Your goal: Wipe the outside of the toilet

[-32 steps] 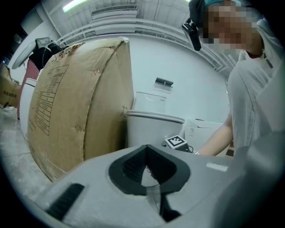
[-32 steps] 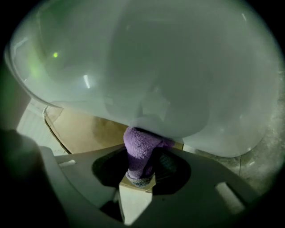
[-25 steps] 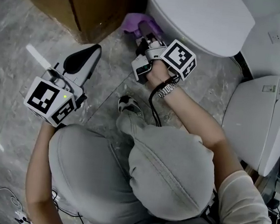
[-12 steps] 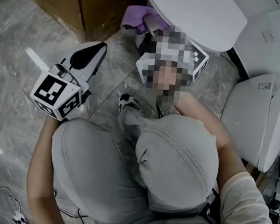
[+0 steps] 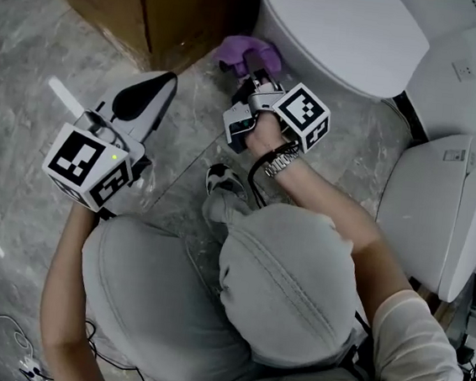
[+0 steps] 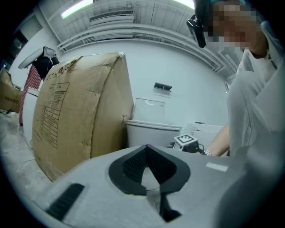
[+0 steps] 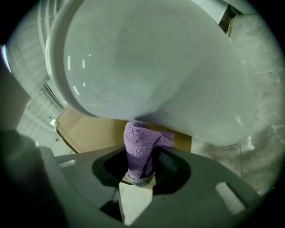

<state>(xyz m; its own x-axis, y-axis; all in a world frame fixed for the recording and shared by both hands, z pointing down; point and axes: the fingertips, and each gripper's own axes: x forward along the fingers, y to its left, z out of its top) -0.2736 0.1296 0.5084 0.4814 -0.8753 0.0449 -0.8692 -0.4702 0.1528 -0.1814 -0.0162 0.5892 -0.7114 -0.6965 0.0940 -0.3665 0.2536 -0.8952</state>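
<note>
some of the purple cloth hides under the toilet bowl; the right gripper pinches it, arm reaching forward; the left gripper, pressed together, hangs above the floor.

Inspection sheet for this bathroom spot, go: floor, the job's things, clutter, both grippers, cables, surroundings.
Surface: grey marbled floor tiles; no spill seen.
Job's things: white toilet, lid down; purple cloth reaching up to the bowl's underside.
Clutter: cardboard box standing close beside the toilet.
Grippers: right gripper, jaws shut on the purple cloth; left gripper, jaws together with nothing between them, held over the floor away from the toilet.
Cables: black cable running along the right wrist; thin white cable on the floor at lower left.
Surroundings: second white fixture at the right; the person is crouched low.
</note>
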